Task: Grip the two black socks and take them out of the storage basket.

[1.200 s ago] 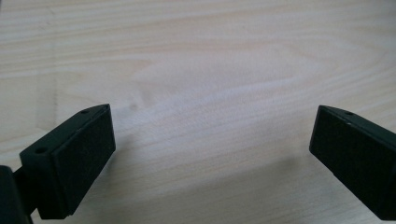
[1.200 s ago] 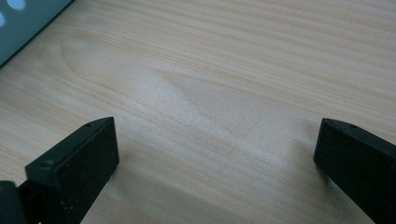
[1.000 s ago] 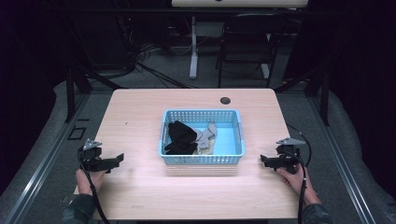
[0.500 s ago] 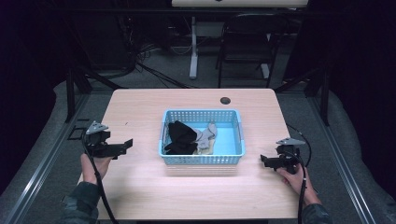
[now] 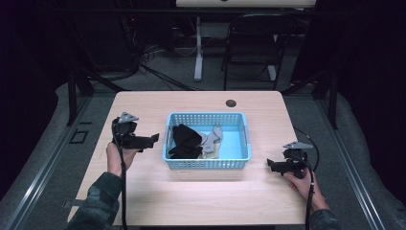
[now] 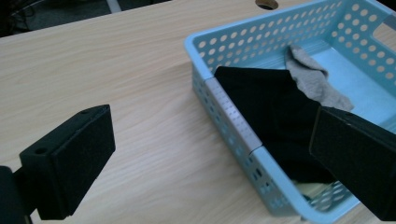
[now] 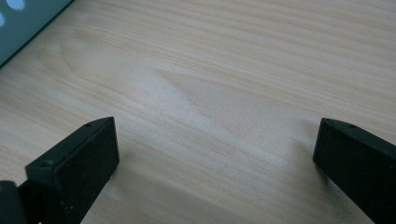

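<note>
A light blue perforated basket (image 5: 239, 160) sits mid-table, holding a black cloth (image 5: 184, 140) and a grey sock (image 5: 214, 139). My left gripper (image 5: 154, 139) hovers open just left of the basket, raised off the table, its jaws pointing at the basket's left wall. In the left gripper view the black cloth (image 6: 275, 116) and grey sock (image 6: 315, 81) lie inside the basket (image 6: 233, 119) between the spread jaws. My right gripper (image 5: 270, 165) rests open on the table to the right of the basket, nothing between its jaws. The right gripper view shows bare wood (image 7: 210, 98) and a basket corner (image 7: 23, 23).
The wooden table (image 5: 206, 201) has a round cable hole (image 5: 231, 103) near its far edge. A black chair (image 5: 253, 43) and a desk leg (image 5: 197, 48) stand beyond the table. Cables trail from both grippers toward the near edge.
My left gripper has lifted off the table and moved forward and right, up to the basket's left side. The right gripper has stayed put.
</note>
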Tool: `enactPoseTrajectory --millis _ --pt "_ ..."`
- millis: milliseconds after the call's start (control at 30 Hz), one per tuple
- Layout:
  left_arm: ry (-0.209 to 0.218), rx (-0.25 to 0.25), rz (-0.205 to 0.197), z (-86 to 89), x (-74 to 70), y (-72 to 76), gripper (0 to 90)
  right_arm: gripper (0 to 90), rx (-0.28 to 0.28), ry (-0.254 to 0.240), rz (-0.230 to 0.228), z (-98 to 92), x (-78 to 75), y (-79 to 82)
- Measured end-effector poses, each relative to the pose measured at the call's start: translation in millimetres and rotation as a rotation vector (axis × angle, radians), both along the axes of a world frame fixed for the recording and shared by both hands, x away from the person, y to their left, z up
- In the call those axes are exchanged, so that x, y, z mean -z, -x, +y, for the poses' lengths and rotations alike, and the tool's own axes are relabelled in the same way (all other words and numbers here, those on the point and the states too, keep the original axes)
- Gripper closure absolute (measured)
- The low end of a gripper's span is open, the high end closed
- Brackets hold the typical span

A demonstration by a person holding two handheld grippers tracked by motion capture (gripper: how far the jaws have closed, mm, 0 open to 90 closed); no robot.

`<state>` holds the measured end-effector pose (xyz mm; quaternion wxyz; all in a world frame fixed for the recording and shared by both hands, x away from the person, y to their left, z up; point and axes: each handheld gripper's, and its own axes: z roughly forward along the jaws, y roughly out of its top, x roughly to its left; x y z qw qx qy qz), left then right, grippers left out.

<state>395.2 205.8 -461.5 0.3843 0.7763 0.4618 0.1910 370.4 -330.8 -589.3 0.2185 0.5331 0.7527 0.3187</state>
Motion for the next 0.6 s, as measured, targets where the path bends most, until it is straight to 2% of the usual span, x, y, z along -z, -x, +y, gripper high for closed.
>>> enactPoseTrajectory --millis 200,333,367,467,600 --pt "-0.02 0.029 0.019 -31.9 1.8 -18.5 0.1 0.0 0.0 0.0 0.001 0.0 -0.1 0.0" --pt "-0.035 0.047 0.032 -44.7 3.8 -25.9 0.2 0.0 0.0 0.0 0.0 0.0 0.0 0.0" --pt "-0.043 0.053 0.041 -53.5 6.1 -30.9 0.2 0.0 0.0 0.0 0.001 0.0 0.0 0.0" --pt "-0.046 0.055 0.047 -61.9 9.3 -35.9 0.2 0.0 0.0 0.0 0.001 0.0 -0.1 0.0" --pt "-0.078 0.067 0.072 -75.6 17.4 -45.3 0.3 0.0 0.0 0.0 0.001 0.0 0.0 0.0"
